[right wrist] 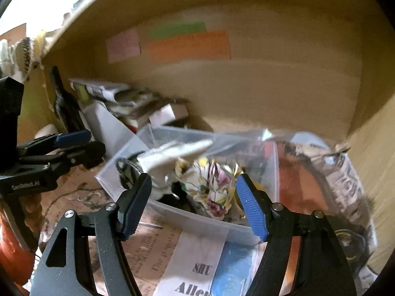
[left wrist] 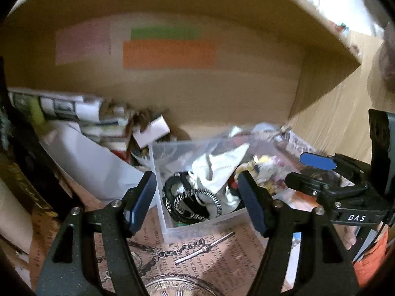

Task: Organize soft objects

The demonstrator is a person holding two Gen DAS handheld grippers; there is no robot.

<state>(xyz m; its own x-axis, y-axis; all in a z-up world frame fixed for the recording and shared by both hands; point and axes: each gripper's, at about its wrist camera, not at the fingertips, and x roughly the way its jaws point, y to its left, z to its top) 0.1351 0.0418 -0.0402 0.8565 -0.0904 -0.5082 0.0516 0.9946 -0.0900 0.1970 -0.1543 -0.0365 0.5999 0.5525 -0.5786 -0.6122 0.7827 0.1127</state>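
Observation:
A clear plastic bin [left wrist: 166, 212] stands in a wooden cubby and holds soft things: black-and-white braided bands [left wrist: 195, 203], a white cloth [left wrist: 217, 165] and a floral scrunchie [left wrist: 261, 170]. My left gripper [left wrist: 197, 203] is open and empty, just in front of the bin's near wall. In the right wrist view the bin [right wrist: 172, 208] holds the floral scrunchie [right wrist: 212, 185] and the white cloth [right wrist: 172, 153]. My right gripper [right wrist: 193, 204] is open and empty, its fingers on either side of the scrunchie at the bin's near edge. The right gripper also shows in the left wrist view [left wrist: 318, 172].
Rolled papers and small boxes [left wrist: 81, 113] pile up at the back left. Coloured sticky notes [left wrist: 167, 54] are on the back wall. Printed newspaper [left wrist: 209, 246] lines the shelf floor. A newspaper-wrapped bundle [right wrist: 350, 190] lies right of the bin. The cubby's side wall [right wrist: 375, 153] is close on the right.

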